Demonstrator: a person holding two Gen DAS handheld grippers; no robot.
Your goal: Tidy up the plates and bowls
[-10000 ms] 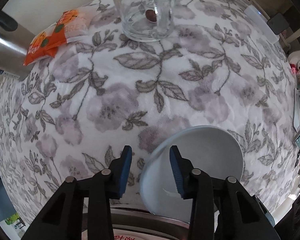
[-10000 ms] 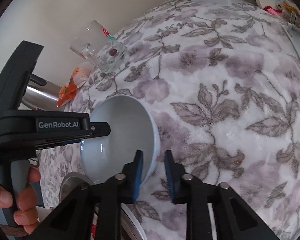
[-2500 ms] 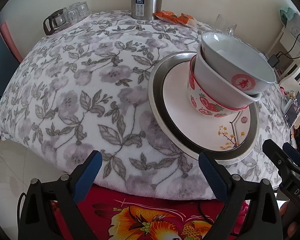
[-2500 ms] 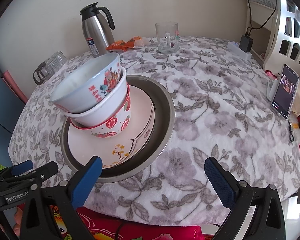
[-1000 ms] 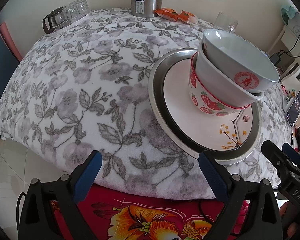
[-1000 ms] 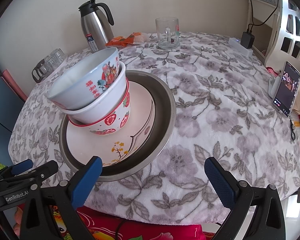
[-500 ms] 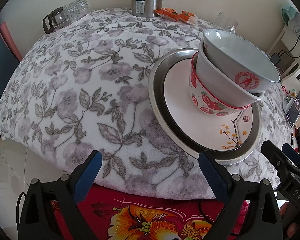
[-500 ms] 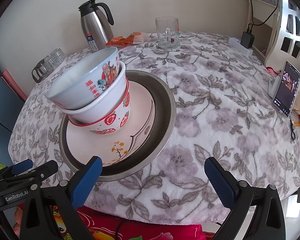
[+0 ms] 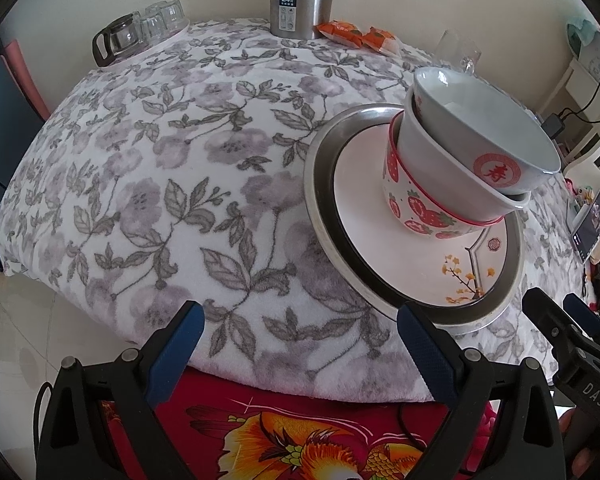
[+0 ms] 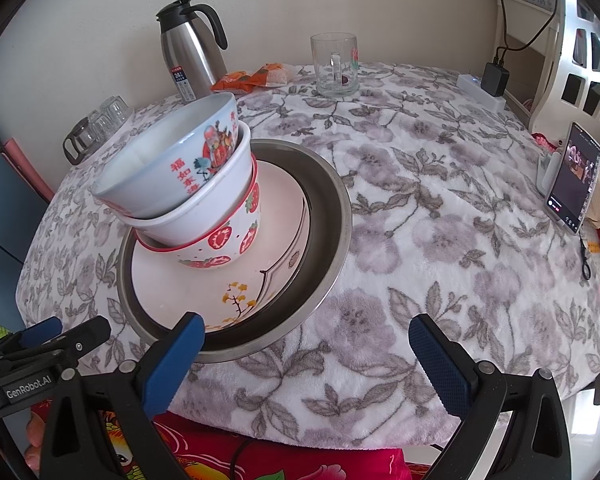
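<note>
While both of your grippers sit back from the table edge, the stacked dishes wait ahead of them. Your left gripper (image 9: 298,330) fills the bottom of its frame, blue-padded jaws spread wide and holding nothing. Your right gripper (image 10: 306,342) is likewise released and empty at the bottom of its own frame.

The stack sits on a floral tablecloth (image 9: 172,184). At the base is a steel basin (image 10: 332,224), with a white plate (image 10: 276,216) bearing a yellow flower sprig lying inside it. On the plate stands a strawberry bowl (image 10: 224,240), then a plain white bowl (image 10: 204,204) nested in it, then a pale blue bowl (image 10: 168,164) with red characters on top. The upper two bowls tilt rather than sitting level.

From the left gripper, the stack lies up and to the right of the frame, beyond the right-hand pad. From the right gripper, it lies up and to the left, and the basin's near rim sits just behind the left-hand pad. The stack therefore stands between your two hands, with the right gripper seeming slightly nearer. The basin is round, so no long axis matters; its near rim is the closest edge for either hand.

Judging by the nesting, the sorting looks largely done. The tilted bowls could slip if the basin is jolted.

Along the top of the right view stand a steel thermos (image 10: 192,52), a glass mug (image 10: 334,64) and orange snack packets (image 10: 256,76). A phone (image 10: 572,178) is propped at the right edge.
</note>
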